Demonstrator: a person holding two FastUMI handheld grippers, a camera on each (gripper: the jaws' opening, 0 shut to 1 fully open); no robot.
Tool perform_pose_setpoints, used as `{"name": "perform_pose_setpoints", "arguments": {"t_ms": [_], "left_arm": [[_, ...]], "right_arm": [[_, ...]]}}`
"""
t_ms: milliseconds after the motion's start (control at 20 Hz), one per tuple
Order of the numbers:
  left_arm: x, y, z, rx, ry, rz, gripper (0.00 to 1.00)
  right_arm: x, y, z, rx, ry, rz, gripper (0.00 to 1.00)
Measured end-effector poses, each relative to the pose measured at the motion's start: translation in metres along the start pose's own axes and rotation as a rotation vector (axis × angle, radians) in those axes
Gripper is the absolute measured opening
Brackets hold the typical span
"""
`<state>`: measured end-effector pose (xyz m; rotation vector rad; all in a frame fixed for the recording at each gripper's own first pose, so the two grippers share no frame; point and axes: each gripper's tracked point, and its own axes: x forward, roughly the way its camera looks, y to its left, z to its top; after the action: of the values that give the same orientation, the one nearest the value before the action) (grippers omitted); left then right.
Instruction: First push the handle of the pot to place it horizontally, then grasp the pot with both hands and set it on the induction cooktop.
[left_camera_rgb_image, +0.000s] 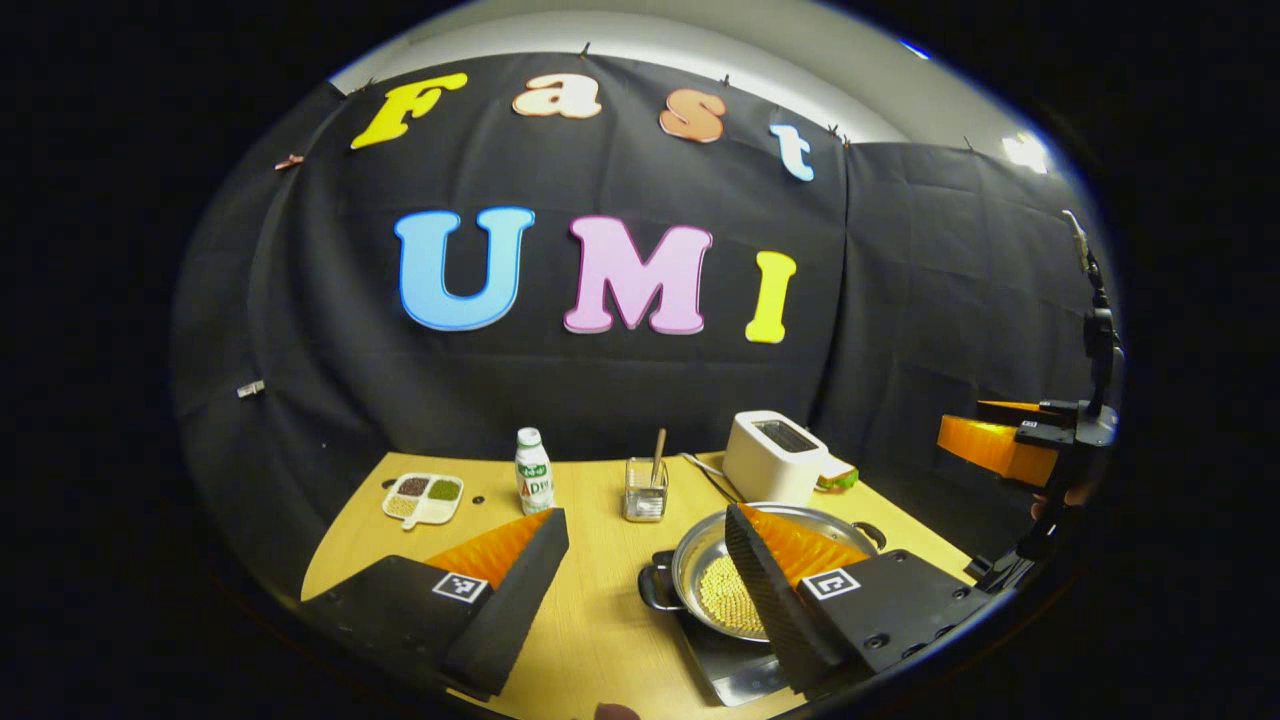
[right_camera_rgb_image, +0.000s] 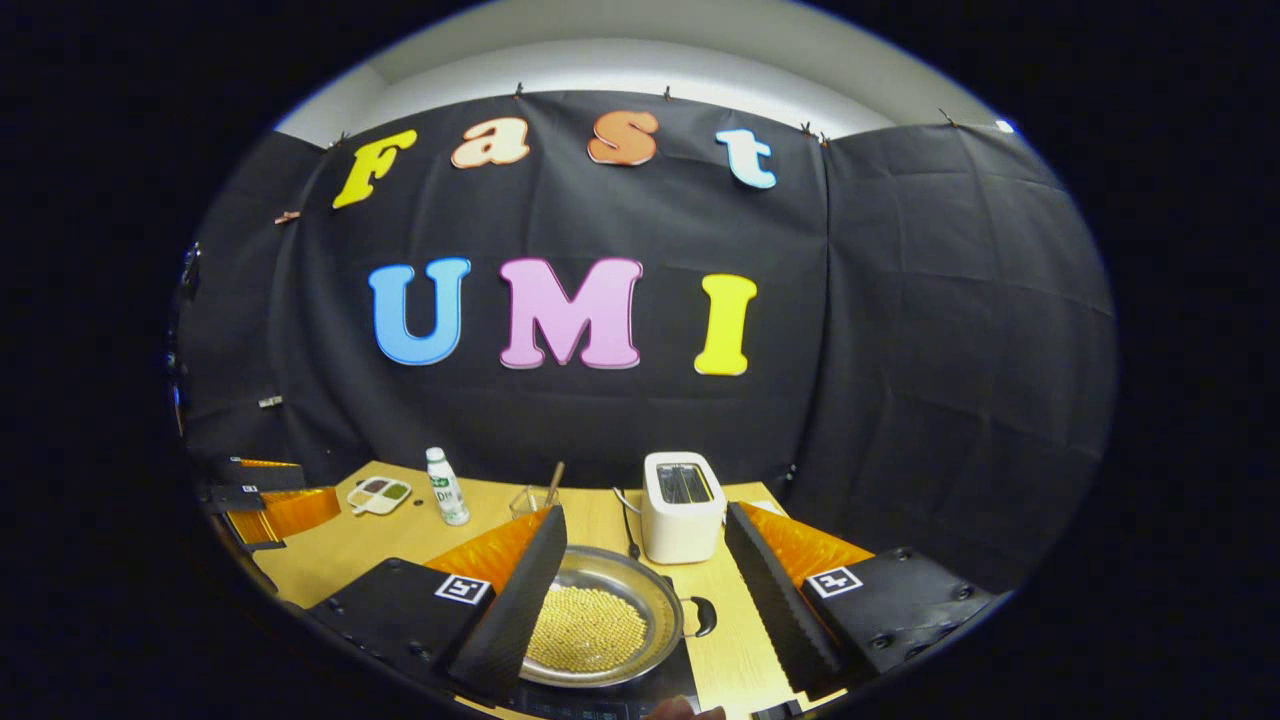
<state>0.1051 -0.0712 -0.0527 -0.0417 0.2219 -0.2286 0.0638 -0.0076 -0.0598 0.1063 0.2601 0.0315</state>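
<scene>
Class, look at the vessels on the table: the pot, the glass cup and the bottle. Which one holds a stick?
The glass cup: a wooden stick stands in it. The pot holds yellow beads, and the bottle is capped.

White toaster (right_camera_rgb_image: 682, 505), bottle (right_camera_rgb_image: 446, 487), divided dish (left_camera_rgb_image: 423, 497), glass (left_camera_rgb_image: 645, 490).

shallow round steel pot (right_camera_rgb_image: 600, 625) with black side handles, holding pale yellow beads, sits upright on the flat dark induction cooktop (left_camera_rgb_image: 735, 665) near the wooden table's front edge.
</scene>
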Motion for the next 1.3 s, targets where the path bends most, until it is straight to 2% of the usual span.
{"name": "perform_pose_setpoints", "arguments": {"t_ms": [300, 500, 1000, 1300], "left_arm": [[-0.046, 0.003, 0.055, 0.054, -0.188, 0.025, 0.98], [-0.061, 0.003, 0.063, 0.039, -0.229, 0.004, 0.98], [-0.078, 0.019, 0.062, 0.050, -0.221, 0.028, 0.98], [-0.077, 0.014, 0.053, 0.033, -0.195, 0.033, 0.98]], "right_arm": [[-0.039, 0.028, 0.062, -0.004, -0.184, -0.016, 0.98], [-0.059, 0.040, 0.086, -0.041, -0.272, -0.044, 0.98], [-0.071, 0.054, 0.086, -0.059, -0.272, -0.044, 0.98], [-0.075, 0.048, 0.081, -0.062, -0.259, -0.040, 0.98]]}}
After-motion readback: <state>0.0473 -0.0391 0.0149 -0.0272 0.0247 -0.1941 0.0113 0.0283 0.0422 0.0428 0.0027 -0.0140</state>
